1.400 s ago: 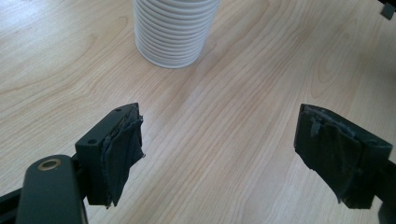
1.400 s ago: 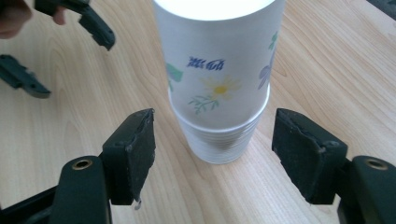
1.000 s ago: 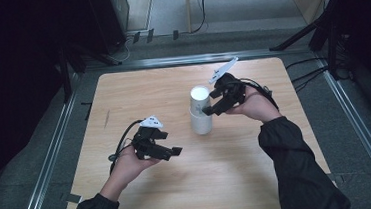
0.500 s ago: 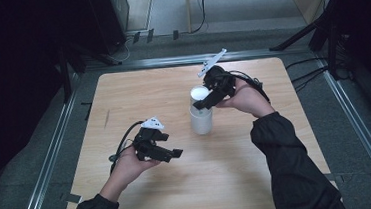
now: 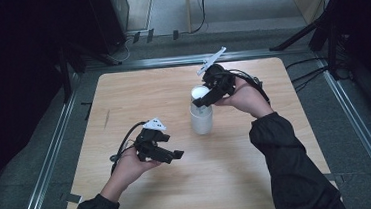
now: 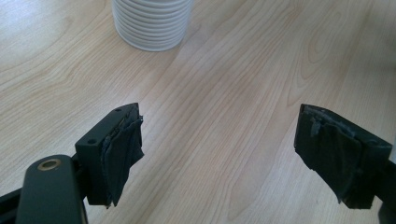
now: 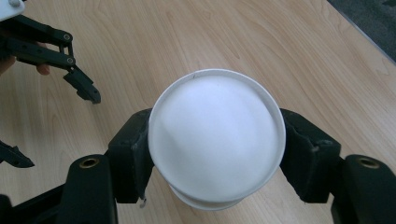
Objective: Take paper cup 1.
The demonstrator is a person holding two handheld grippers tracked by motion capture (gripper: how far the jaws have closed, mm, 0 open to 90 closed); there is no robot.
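Right gripper [image 7: 215, 154] clamps the top cup [image 7: 217, 140] to lift it off the stack [image 5: 201, 118] below; left gripper [image 6: 233, 158] (jaws wide, holding nothing) waits.

cup stack [image 5: 201, 116] centre of table [image 5: 279, 177] | right gripper [image 5: 199, 101] at top | left gripper [image 5: 173, 155] front-left, apart

left gripper [image 5: 170, 155]: fingers spread, low | right gripper [image 5: 201, 102]: fingers clamped, raised

There's a stack of white ribbed paper cups [image 5: 202, 122] standing upright mid-table, and the top cup [image 7: 217, 141] is lifted slightly off the rest, base up, sitting a bit tilted.
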